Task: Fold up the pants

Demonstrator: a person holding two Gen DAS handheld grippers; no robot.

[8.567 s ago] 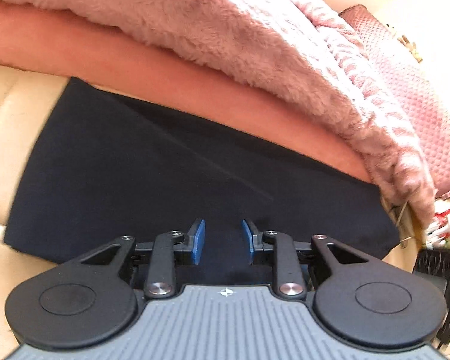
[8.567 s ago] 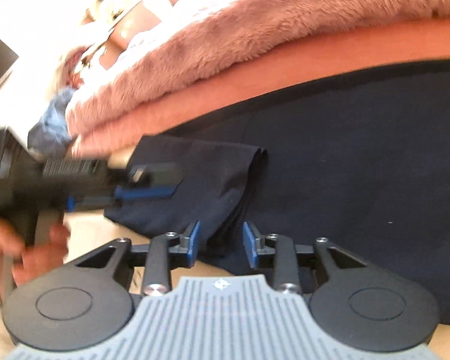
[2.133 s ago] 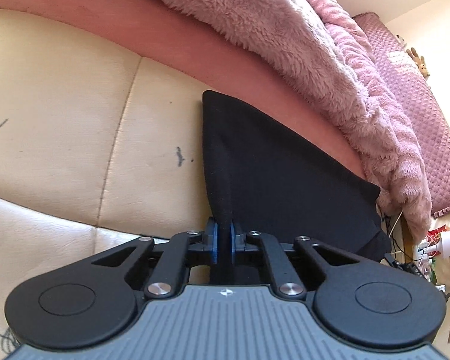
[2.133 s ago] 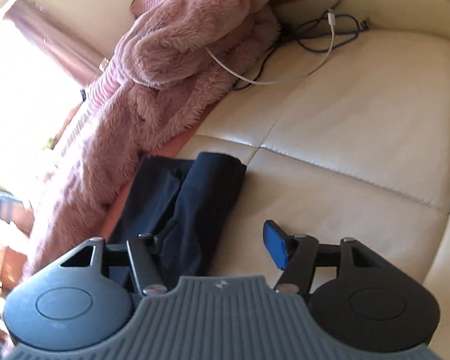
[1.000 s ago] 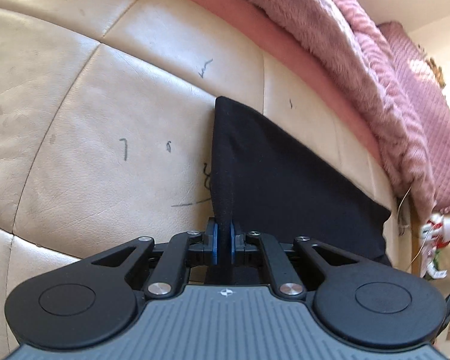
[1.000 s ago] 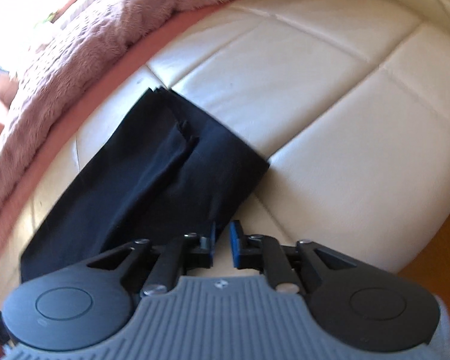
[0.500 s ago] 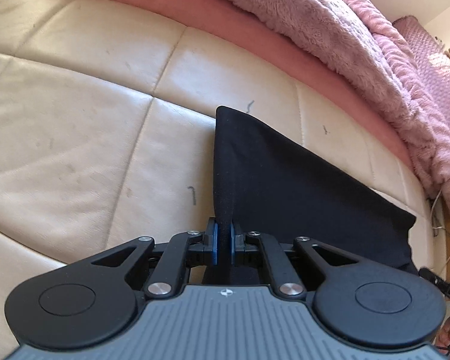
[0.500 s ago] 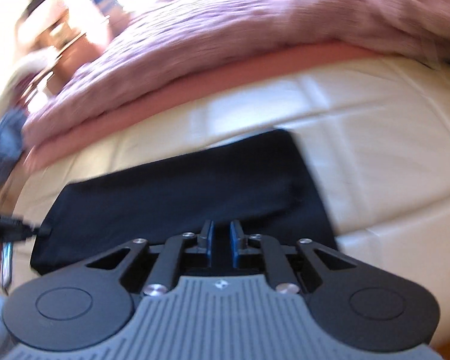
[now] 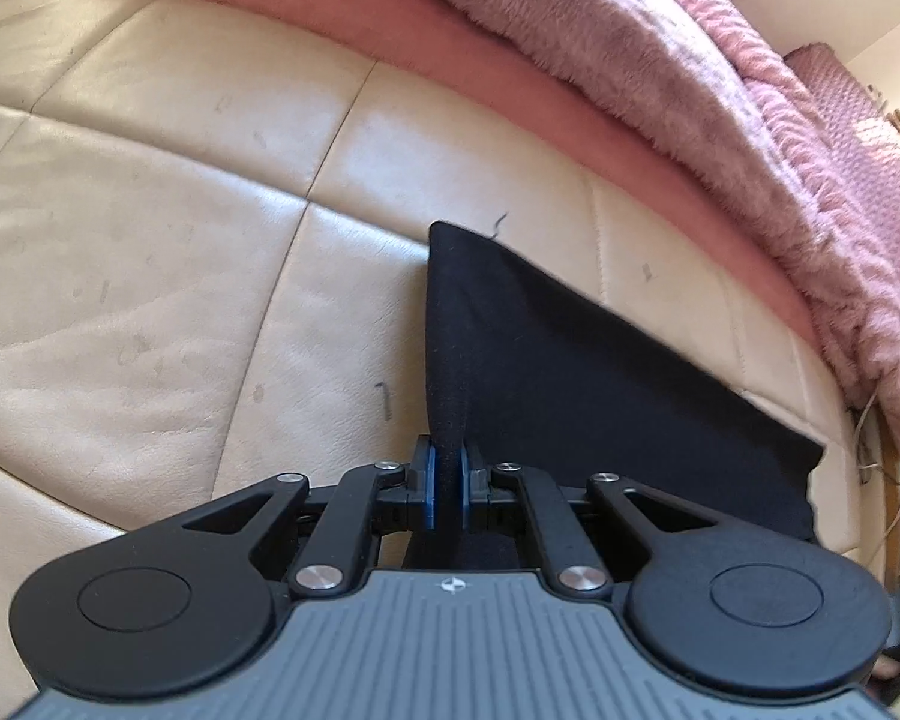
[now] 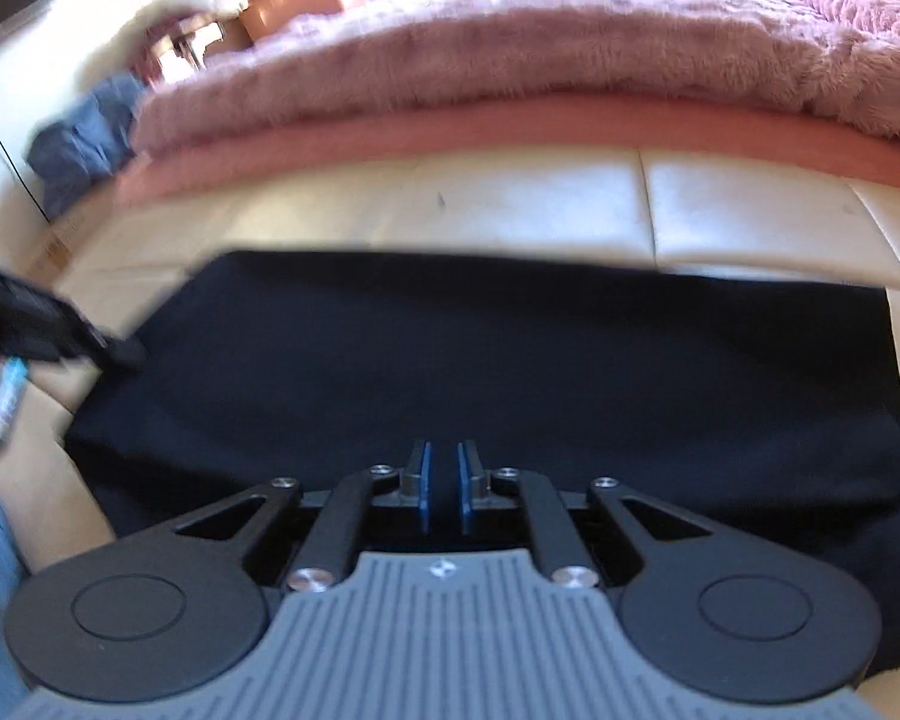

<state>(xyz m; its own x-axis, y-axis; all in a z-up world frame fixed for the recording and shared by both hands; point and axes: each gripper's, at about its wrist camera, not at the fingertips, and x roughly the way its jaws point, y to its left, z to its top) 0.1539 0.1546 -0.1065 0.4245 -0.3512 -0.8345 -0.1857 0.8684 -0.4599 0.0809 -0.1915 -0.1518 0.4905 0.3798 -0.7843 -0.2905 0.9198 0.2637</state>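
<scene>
The black pants (image 9: 570, 384) lie folded into a long strip on the cream leather cushion (image 9: 150, 276). My left gripper (image 9: 444, 480) is shut on their near left edge, and a ridge of cloth rises between its blue pads (image 9: 429, 489). In the right wrist view the pants (image 10: 510, 360) spread wide across the picture. My right gripper (image 10: 441, 486) hovers over their near edge, jaws shut, with no fold seen between the pads. The left gripper (image 10: 120, 354) shows blurred at the pants' left corner.
A fluffy pink blanket (image 9: 720, 90) over a salmon sheet (image 10: 450, 126) runs along the far side of the cushion. A blue-grey cloth (image 10: 84, 144) lies at the far left. A thin cable (image 9: 864, 420) hangs at the right end. Bare cushion (image 10: 750, 210) shows beyond the pants.
My right gripper has swung and rolled from the pants' end to face their long side, and its jaws have closed. My left gripper keeps its grip and has hardly shifted.
</scene>
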